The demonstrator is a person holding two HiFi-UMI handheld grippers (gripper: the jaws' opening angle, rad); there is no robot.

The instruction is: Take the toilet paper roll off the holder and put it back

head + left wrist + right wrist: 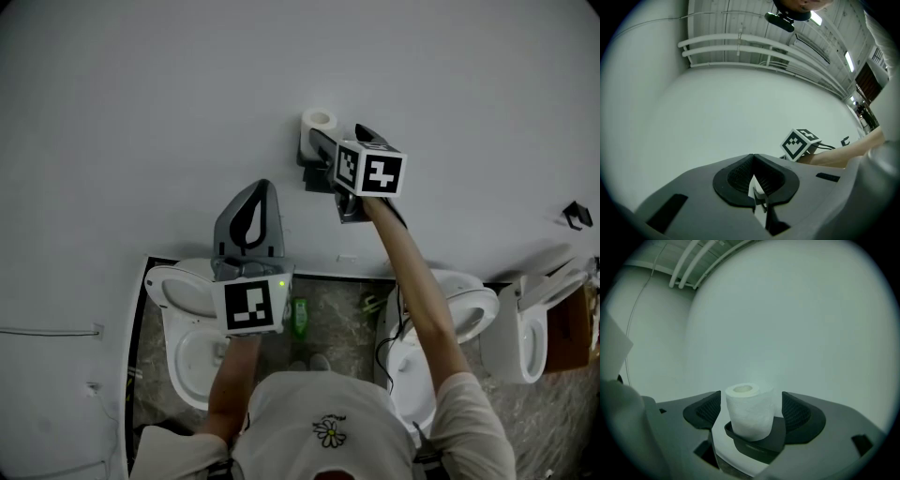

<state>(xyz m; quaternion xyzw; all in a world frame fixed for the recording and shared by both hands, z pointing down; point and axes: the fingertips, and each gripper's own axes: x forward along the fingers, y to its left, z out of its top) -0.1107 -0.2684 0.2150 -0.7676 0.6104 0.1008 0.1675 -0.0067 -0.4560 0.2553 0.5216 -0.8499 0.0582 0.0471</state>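
On the wall (187,94) in front of the person, the toilet paper roll (747,411) stood on its dark holder (754,446), and the right gripper (752,409) reached around it. Its 2 jaws were wide apart, 1 on each side of the roll, with a small gap on both sides, so the pads did not press on the paper. The left gripper (752,158) was held lower and away from the roll, its jaws together and with nothing between them.

It was not clear from this moment alone if the roll was going to be lifted or was already set back. If the grip was next, I think the pads should close at the middle height of the roll, evenly from both sides and softly, because the paper is soft and dents easily. The lift should then go straight up, so that the roll clears the raised front lip of the holder and does not tip.

The roll stood upright. Its long axis was vertical, and the open end of its core pointed up, as the head view showed at the roll (319,120) above the holder (314,155).
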